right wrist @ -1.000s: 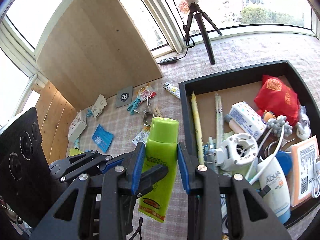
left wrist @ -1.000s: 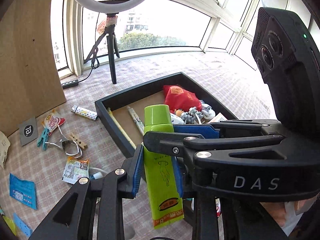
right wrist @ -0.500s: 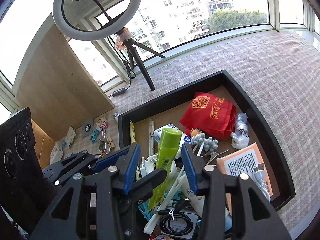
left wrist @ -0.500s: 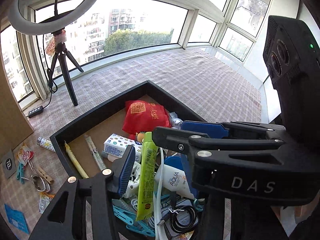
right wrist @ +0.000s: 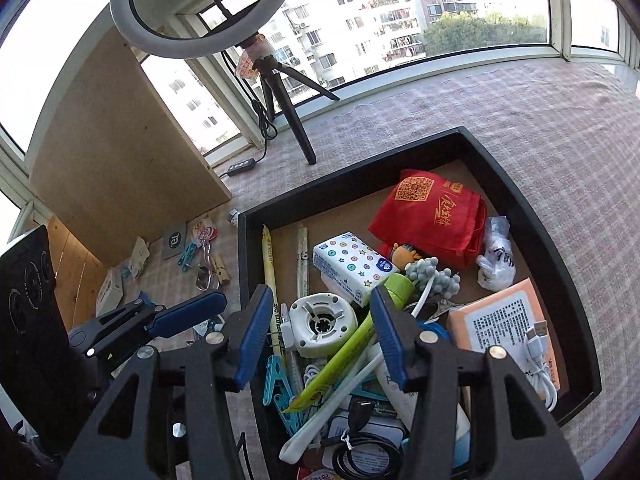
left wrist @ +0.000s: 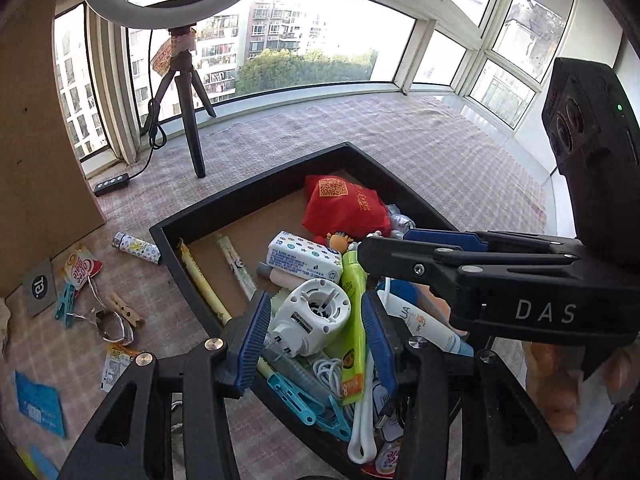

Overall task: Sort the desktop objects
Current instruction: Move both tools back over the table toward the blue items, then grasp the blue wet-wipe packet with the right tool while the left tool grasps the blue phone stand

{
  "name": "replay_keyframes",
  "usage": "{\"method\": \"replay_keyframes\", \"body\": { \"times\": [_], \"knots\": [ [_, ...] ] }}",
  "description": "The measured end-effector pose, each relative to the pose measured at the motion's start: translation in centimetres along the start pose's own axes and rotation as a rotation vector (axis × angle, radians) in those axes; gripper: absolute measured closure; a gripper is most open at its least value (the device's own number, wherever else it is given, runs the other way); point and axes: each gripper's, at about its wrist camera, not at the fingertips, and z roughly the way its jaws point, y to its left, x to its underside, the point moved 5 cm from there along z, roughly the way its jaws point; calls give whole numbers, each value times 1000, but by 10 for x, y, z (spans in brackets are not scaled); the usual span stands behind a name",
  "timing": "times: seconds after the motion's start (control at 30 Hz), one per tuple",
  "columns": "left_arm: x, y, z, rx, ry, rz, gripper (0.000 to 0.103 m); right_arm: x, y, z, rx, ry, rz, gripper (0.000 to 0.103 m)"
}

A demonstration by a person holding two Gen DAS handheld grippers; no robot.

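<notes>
Lying flat, glossy green tube among plastic clutter

Both wrist cameras sit just behind their jaws, looking steeply down and close over the black tray. Each faces the windows and ring light; the left view catches the right gripper crossing its right side.
</notes>
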Motion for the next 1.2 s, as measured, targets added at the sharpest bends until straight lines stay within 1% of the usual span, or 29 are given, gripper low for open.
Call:
{"method": "replay_keyframes", "body": {
  "times": [0.17, 0.33, 0.43, 0.53, 0.73, 0.77, 0.87, 0.93, 1.0, 1.1, 1.2],
  "knots": [
    [22, 36, -18, -63, 4, -43, 58, 4, 22, 10, -27, 19, -32, 52],
    [63, 100, -40, -159, 23, -139, 58, 13, 49, 21, -45, 48, -88, 52],
    [98, 146, -57, -230, 35, -231, 58, 21, 67, 28, -43, 72, -118, 52],
    [137, 190, -75, -287, 56, -361, 58, 28, 90, 36, -59, 106, -162, 52],
    [203, 261, -106, -413, 82, -583, 58, 44, 154, 60, -98, 152, -305, 52],
    [211, 269, -109, -425, 85, -620, 58, 47, 167, 66, -101, 162, -338, 52],
    [230, 289, -116, -444, 89, -720, 51, 56, 204, 85, -118, 195, -439, 51],
    [238, 297, -117, -449, 96, -778, 48, 63, 230, 99, -142, 219, -508, 43],
    [242, 303, -117, -457, 103, -824, 46, 71, 256, 114, -151, 241, -589, 39],
    [244, 311, -115, -483, 104, -875, 42, 76, 287, 138, -151, 266, -704, 38],
    [245, 318, -110, -480, 109, -940, 41, 82, 312, 163, -159, 311, -801, 38]
  ]
}}
